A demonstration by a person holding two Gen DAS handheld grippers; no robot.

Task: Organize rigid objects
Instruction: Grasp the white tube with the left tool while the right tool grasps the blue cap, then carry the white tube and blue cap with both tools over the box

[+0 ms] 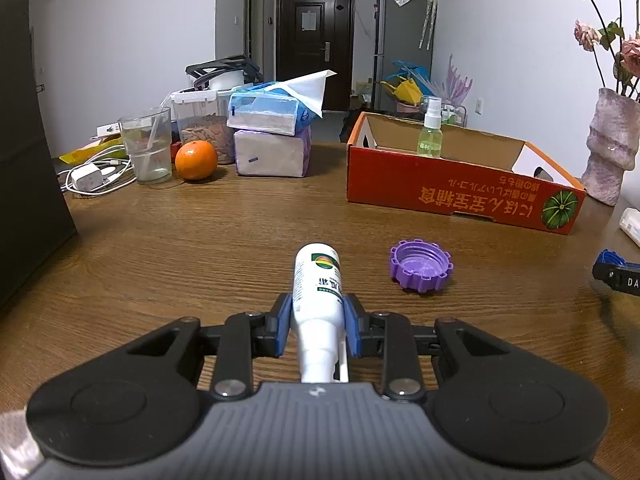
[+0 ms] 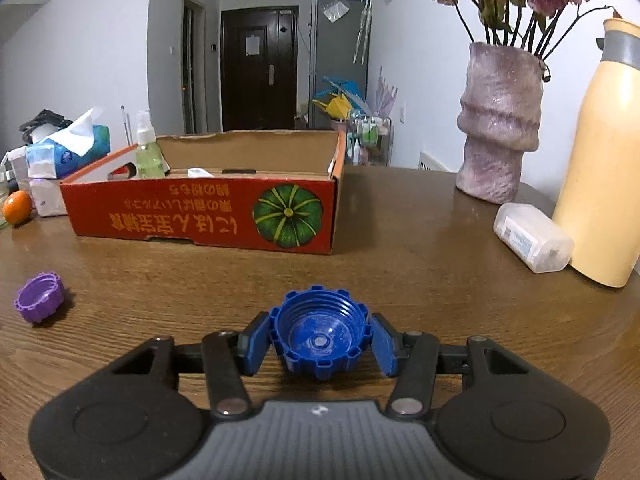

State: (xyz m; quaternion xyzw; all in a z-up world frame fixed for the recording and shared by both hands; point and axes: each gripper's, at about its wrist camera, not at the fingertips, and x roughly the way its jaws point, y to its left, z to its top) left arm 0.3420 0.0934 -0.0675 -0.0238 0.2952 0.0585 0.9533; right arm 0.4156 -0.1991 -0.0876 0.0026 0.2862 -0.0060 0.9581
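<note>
My right tongs [image 2: 320, 340] bracket the blue cap [image 2: 319, 330], open side up on the surface [image 2: 400, 272]; the pads look seated on its ridged rim, though I can't be sure. My left tongs [image 1: 318, 320] pinch the smooth white bottle [image 1: 318, 292], probably bound for the cardboard box [image 2: 200, 216].

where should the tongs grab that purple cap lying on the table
Grip the purple cap across its ribbed outer wall, tongs coming down from above with one pad on each side. It lies open side up, low and round, with bare table all around it, so any opposite pair of sides should do.
</note>
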